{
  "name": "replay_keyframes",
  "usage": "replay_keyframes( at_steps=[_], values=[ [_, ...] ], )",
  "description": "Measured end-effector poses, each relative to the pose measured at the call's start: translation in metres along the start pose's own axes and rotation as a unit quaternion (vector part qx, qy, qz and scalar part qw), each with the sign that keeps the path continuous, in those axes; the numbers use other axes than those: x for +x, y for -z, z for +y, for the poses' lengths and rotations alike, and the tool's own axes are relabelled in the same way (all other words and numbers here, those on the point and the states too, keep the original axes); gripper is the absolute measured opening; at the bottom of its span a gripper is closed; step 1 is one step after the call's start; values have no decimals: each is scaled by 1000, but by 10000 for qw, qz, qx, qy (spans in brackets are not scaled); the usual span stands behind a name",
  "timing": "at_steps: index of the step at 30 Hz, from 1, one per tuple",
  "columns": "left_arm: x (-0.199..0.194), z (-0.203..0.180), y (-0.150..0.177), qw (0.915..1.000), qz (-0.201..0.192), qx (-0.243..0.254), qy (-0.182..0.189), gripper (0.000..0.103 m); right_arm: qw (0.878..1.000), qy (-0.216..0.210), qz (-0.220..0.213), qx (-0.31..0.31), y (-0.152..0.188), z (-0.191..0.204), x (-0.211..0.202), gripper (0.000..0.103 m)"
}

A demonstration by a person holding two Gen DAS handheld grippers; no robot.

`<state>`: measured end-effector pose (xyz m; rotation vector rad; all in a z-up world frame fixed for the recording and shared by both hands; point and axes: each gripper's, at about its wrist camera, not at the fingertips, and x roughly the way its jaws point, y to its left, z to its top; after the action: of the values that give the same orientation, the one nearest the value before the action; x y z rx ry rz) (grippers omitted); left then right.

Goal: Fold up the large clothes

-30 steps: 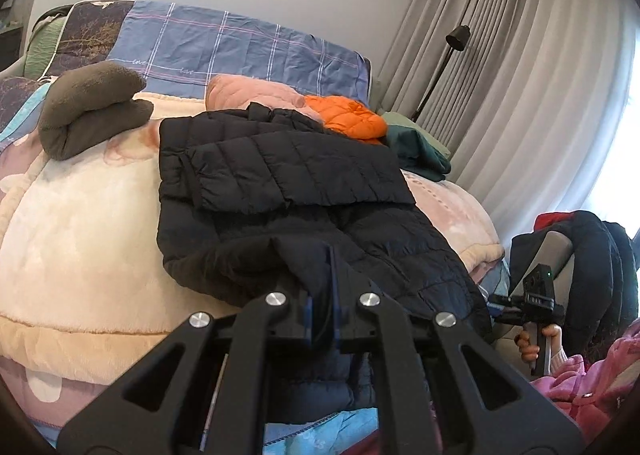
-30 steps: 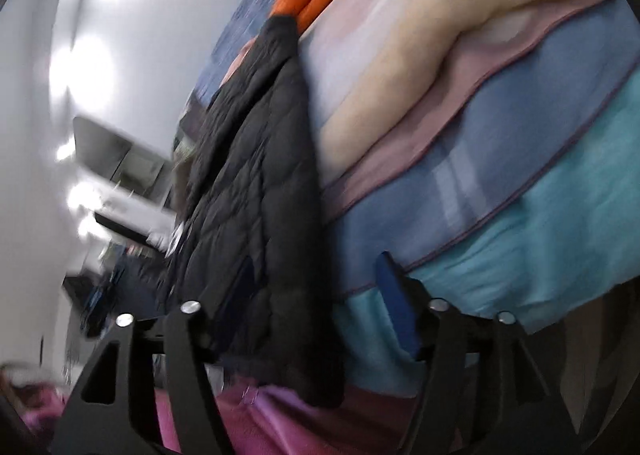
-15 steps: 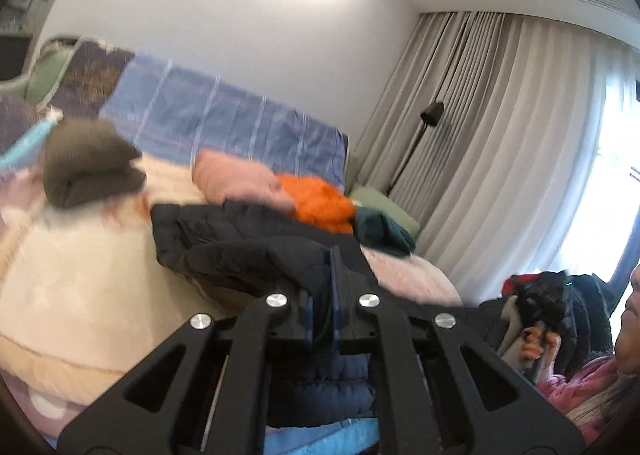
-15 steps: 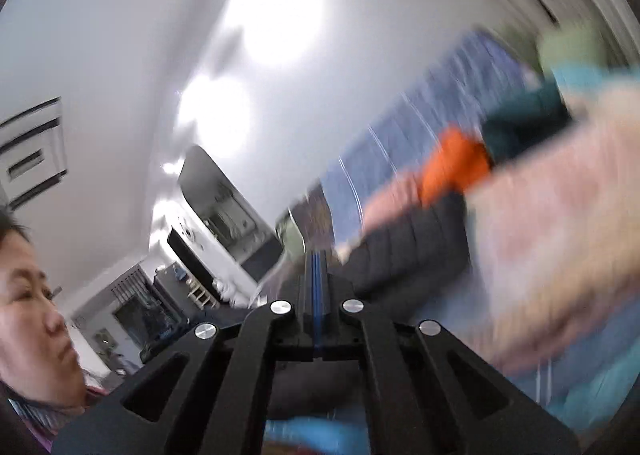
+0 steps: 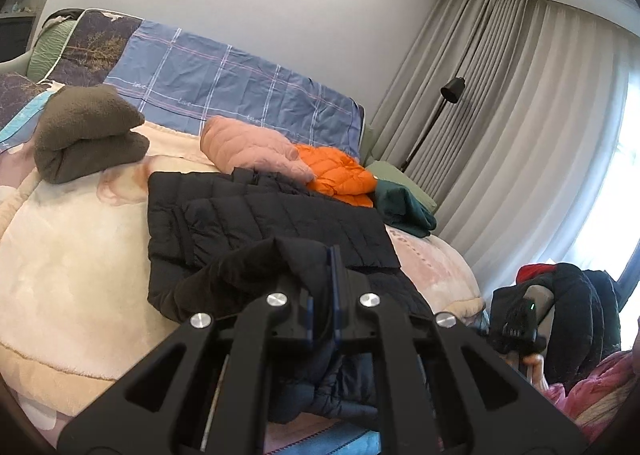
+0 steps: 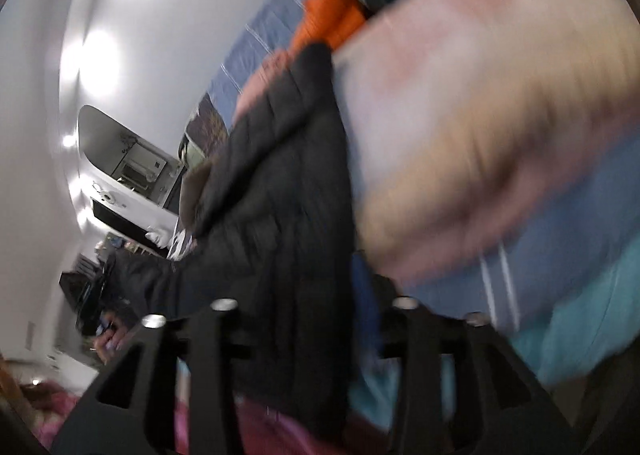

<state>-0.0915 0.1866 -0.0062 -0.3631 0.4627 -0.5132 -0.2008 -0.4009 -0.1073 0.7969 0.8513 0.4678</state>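
A: So, your black jacket [image 5: 272, 223] lies across the cream blanket [image 5: 80, 247], its lower part hanging off the near edge of the bed. Your left gripper [image 5: 322, 319] has its jaws pinched tight on a bunched hem of it, lifted a little above the rest of the jacket.

B: And my right?

A: Your right gripper [image 6: 316, 319] has its jaws spread wide, straddling the jacket's hanging edge. The picture is blurred, so I can't tell whether either finger touches cloth. I'd judge you're about to take the second corner.

B: How do I do it well?

A: Close on the hem itself, level with your left grip, not on the blanket behind the jacket. Then raise both together and carry the fold up the jacket toward its collar, keeping it short of the pink jacket [image 5: 252, 151] and the orange jacket [image 5: 340, 175] just beyond it. The brown bundle [image 5: 88, 135] sits well off to the jacket's left.
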Motion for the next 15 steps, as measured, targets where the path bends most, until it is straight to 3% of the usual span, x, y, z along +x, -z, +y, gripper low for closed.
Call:
replay_keyframes(
  at_steps=[3, 5, 7, 8, 9, 10, 11, 12, 13, 14, 15],
  values=[
    [7, -2, -1, 9999, 71, 82, 30, 6, 9991, -222, 264, 247, 26, -8, 6, 61],
    [9, -4, 1, 9999, 103, 108, 49, 7, 9969, -356, 610, 361, 38, -10, 17, 61],
    [9, -6, 4, 9998, 117, 161, 1, 7, 9964, -499, 676, 145, 45, -1, 22, 63],
    [8, -6, 6, 9998, 116, 169, -18, 7, 9953, -610, 742, -127, 47, 11, 24, 52],
    [6, -4, 8, 9998, 117, 147, -36, 7, 9947, -665, 724, -309, 45, 21, 23, 22],
    [4, -4, 8, 9998, 115, 123, -49, 7, 9940, -656, 642, -589, 43, 35, 21, 8],
    [2, -3, 9, 9999, 104, 113, -58, 7, 9937, -648, 561, -719, 38, 42, 20, 3],
    [-2, -3, 8, 9999, 67, 110, -54, 7, 9934, -902, 148, -688, 20, 57, 9, 2],
    [-6, -4, 6, 9999, -1, 116, -54, 7, 9934, -902, 148, -688, 20, 57, 9, 2],
    [-10, -5, 3, 9999, -74, 134, -58, 7, 9895, -1156, -368, -780, -3, 72, -10, 2],
    [-13, -6, 1, 9998, -133, 151, -66, 7, 9869, -1257, -557, -845, -13, 80, -17, 2]
  ],
)
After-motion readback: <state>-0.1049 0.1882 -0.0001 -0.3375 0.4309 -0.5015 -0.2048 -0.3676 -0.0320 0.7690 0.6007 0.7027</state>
